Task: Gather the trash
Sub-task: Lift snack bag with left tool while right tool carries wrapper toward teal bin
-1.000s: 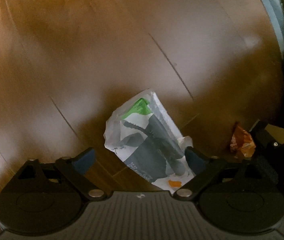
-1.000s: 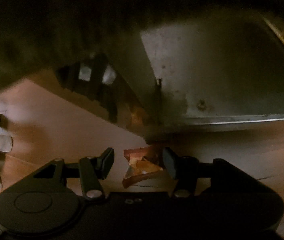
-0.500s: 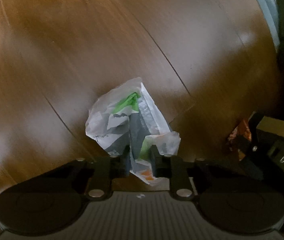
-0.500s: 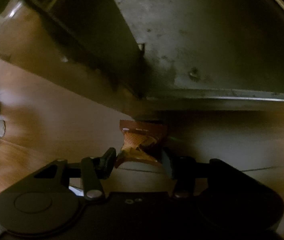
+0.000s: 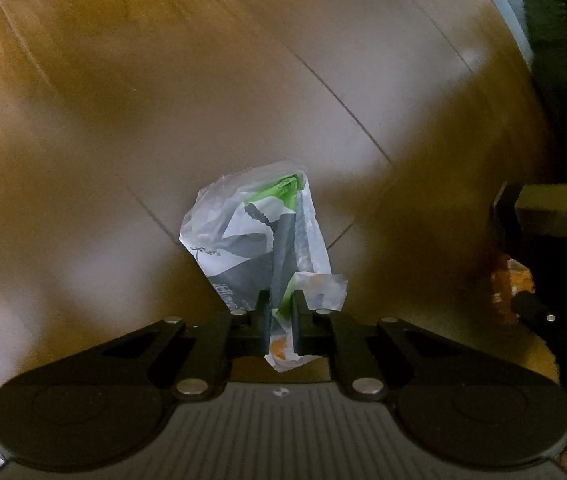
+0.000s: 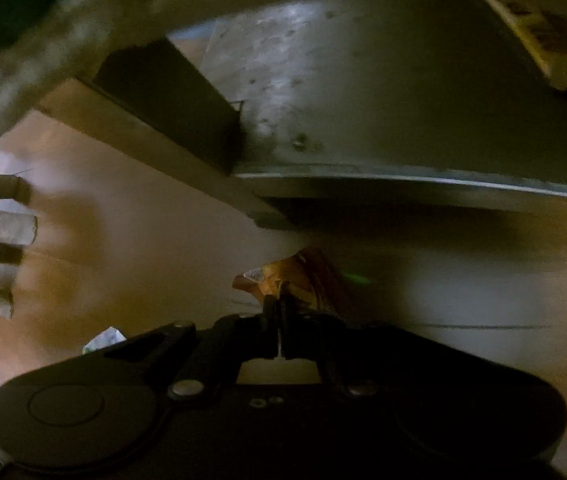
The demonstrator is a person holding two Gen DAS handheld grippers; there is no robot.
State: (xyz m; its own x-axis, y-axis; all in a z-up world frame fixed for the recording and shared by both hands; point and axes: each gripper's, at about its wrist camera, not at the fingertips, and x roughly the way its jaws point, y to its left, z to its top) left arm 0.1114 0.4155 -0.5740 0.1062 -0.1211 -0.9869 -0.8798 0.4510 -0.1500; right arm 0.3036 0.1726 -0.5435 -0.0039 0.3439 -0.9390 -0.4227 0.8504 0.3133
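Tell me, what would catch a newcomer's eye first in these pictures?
Probably the crumpled white plastic wrapper with green and grey print, pinched at its lower end by the left gripper above the brown wooden floor. Next, the shiny orange-brown snack wrapper, clamped in the right gripper near a grey metal furniture base.

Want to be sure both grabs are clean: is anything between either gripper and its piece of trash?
Nothing visible. The left gripper is shut directly on the white wrapper, and the right gripper is shut on the brown wrapper. No bin is in view.
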